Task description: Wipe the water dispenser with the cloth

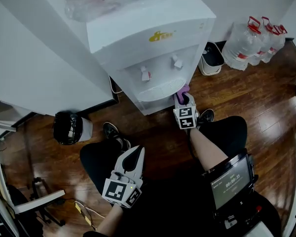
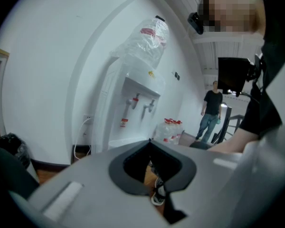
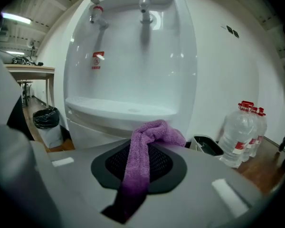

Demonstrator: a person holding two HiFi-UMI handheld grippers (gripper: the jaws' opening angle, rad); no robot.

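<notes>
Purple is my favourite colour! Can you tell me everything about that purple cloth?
The purple cloth is a soft, fluffy towel, like terry, bunched into a long strip. The right claw pinches it: one end puffs out past the tips, the other trails back between the jaws. It sits low, right in front of the white water dispenser, near its tray. I cannot tell whether it touches.

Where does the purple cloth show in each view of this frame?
Head view: purple cloth right of centre, at the right gripper tips, by the water dispenser base.
Left gripper view: not in it.
Right gripper view: bottom centre, clamped between the jaws.
Shared landmark: the water dispenser, in all three.
</notes>
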